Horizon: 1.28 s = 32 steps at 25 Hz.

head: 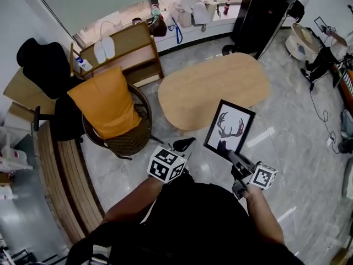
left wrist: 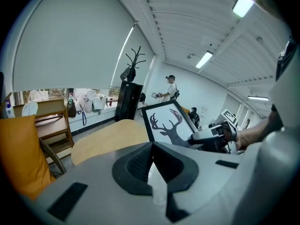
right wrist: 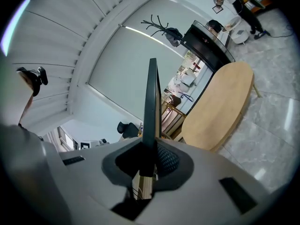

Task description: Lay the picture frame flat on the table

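The picture frame (head: 229, 127), black-edged with a dark antlered deer on white, hangs tilted in the air just off the near edge of the oval wooden table (head: 215, 87). My right gripper (head: 232, 157) is shut on its lower corner. In the right gripper view the frame (right wrist: 151, 102) stands edge-on between the jaws. From the left gripper view the frame (left wrist: 168, 123) shows with the right gripper (left wrist: 208, 137) clamped on it, the table (left wrist: 108, 137) behind. My left gripper (head: 183, 144) is left of the frame, apart from it, its jaws (left wrist: 152, 165) shut on nothing.
A wicker chair with an orange cushion (head: 107, 106) stands left of the table, a wooden shelf unit (head: 127, 51) behind it. A black cabinet (head: 262, 12) is at the far end. A curved wooden bench (head: 60, 175) runs along the left. A person (left wrist: 170, 89) stands far off.
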Tool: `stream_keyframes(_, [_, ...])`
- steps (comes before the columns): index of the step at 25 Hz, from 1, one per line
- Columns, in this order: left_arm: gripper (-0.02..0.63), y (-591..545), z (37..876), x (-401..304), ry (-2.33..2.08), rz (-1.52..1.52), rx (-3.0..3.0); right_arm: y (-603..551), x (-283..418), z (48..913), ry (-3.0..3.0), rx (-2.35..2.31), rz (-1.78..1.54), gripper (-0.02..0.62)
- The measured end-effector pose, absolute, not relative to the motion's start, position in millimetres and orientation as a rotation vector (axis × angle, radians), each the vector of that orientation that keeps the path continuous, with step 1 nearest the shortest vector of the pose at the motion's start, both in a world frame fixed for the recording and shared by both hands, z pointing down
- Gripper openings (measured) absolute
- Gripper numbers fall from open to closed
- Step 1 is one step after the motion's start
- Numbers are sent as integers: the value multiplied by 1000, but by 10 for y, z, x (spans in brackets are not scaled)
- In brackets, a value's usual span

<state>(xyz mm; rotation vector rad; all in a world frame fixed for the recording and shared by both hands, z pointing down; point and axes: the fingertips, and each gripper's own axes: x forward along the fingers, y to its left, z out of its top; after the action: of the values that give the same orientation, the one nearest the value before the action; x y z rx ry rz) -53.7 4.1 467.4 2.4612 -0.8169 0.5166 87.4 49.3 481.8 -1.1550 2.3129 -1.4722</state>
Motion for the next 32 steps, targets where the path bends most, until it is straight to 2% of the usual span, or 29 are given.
stream_keyframes(18, [0,-1016,4926,-862,-907,512,2379,-834,746,5043,2362,-1134,-1560,38])
stream_keyframes(32, [0,-2080,5387,-719,-1087,598,2148,-2286,784,5798,2469,-839,-1840,38])
